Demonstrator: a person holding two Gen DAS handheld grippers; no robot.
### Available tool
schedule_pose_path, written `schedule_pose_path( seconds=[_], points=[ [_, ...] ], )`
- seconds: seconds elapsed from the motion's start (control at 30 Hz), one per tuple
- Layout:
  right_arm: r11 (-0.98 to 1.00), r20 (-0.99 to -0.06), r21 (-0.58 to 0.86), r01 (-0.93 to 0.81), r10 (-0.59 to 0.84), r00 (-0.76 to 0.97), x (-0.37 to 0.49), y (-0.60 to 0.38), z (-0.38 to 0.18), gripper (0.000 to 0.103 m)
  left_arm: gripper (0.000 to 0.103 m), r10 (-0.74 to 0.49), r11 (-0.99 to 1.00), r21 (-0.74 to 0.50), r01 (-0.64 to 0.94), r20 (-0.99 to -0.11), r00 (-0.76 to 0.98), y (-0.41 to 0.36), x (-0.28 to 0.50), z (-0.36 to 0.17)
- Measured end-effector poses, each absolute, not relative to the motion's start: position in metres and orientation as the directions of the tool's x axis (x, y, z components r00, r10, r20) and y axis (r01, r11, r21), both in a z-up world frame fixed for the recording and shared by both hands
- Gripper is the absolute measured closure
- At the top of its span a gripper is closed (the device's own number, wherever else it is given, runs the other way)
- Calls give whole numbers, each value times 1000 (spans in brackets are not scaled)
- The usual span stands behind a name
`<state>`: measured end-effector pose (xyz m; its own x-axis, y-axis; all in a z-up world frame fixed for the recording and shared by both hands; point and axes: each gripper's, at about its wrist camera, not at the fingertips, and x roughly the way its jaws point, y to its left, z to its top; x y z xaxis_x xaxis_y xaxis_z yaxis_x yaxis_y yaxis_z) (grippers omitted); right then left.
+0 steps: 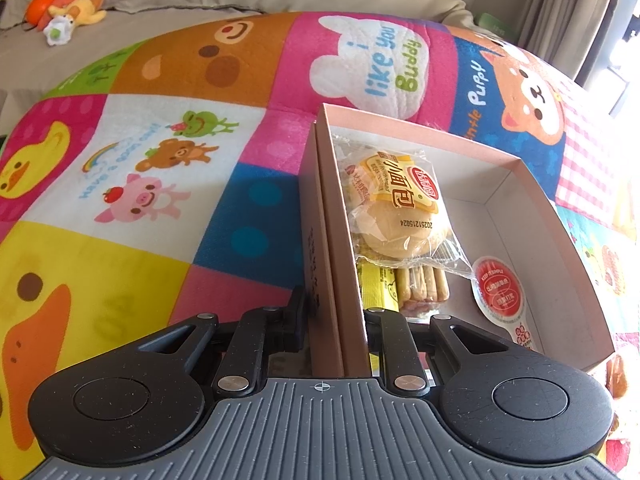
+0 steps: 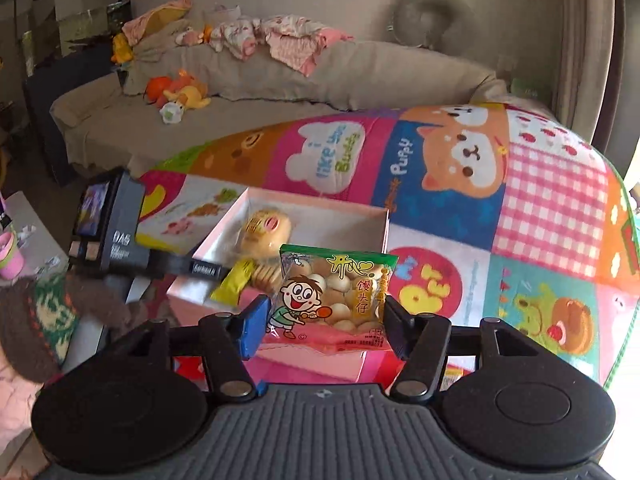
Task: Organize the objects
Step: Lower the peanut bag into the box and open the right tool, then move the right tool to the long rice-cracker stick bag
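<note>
Your left gripper (image 1: 335, 320) has its jaws clamped on the side wall of the pink box (image 1: 532, 200), one jaw outside and one inside, so the box is held steady on the bright animal blanket (image 1: 160, 160).

Your right gripper (image 2: 324, 320) has its jaws pressed on both edges of a bag of little round cookies (image 2: 332, 300), the one with a cartoon boy on it. The bag is up in the air, just in front of the near side of the box and not inside it.

Some of the job looks done. In the box there is a wrapped small bread (image 1: 394, 204) lying on top of a pack of long biscuits (image 1: 420, 286), with a yellow packet (image 1: 378, 288) just beside them by the wall you are holding. A round red sticker (image 1: 502, 294) sits on the box floor. The far part of the box has room left.

What is left: the cookie bag needs to go into the box. There may be more snacks waiting under your right gripper, where red and yellow bits peek out, but that spot is too hidden to tell.
</note>
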<state>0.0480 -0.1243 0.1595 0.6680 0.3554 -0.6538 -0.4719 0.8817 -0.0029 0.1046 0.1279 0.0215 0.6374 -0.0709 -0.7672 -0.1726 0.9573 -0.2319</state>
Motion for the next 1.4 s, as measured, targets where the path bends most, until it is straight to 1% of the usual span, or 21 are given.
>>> schedule_pose_path(
  seconds=[0.2,0.23,0.27,0.3,0.37,0.5,0.67,0.77,0.87,0.9,0.93,0.97,1.0,1.07,1.2,1.4],
  points=[
    [914,-629,35,-405,335,702,109,-104,160,43,82,-72,957,-232,-171,-767,637,128,104,22],
    [918,-632,44,-395,332,700,117,-102,157,37,82,-74,957,-233,-170,-767,637,127,104,22],
    [922,-644,61,-382,329,691,126,-100,151,25,82,-76,957,-235,-168,-767,637,128,104,22],
    [927,-654,79,-367,326,682,131,-101,146,23,82,-77,957,-236,-168,-767,637,128,105,22],
    [932,-667,81,-352,314,675,136,-106,138,23,82,-76,958,-235,-167,-767,637,129,105,21],
    [952,-683,28,-304,241,689,130,-133,126,23,82,-76,958,-235,-167,-765,639,129,104,21],
    [987,-698,-36,-156,87,711,116,-207,108,20,83,-70,959,-227,-167,-766,639,129,104,21],
    [995,-698,-86,-52,-23,716,108,-253,92,20,83,-66,960,-224,-169,-765,640,128,104,21],
    [994,-709,-91,52,-101,698,99,-296,73,20,83,-62,961,-219,-169,-767,639,126,104,22],
    [993,-713,-92,79,-120,691,97,-306,67,22,83,-61,961,-217,-170,-768,638,126,104,22],
    [991,-716,-91,101,-136,685,95,-314,62,27,83,-61,962,-216,-169,-768,637,126,104,22],
    [989,-721,-88,119,-145,678,92,-324,56,31,83,-61,961,-217,-169,-768,638,126,104,22],
    [988,-727,-84,129,-149,670,91,-329,51,35,83,-61,962,-216,-169,-768,638,126,104,22],
    [987,-742,-68,145,-147,654,89,-337,41,38,83,-61,962,-216,-169,-768,638,126,104,22],
    [990,-775,-2,138,-89,626,80,-331,24,39,83,-57,963,-211,-168,-768,638,125,105,22],
    [997,-775,21,69,-27,631,54,-302,24,39,83,-45,965,-198,-171,-768,639,123,104,22]
  ],
)
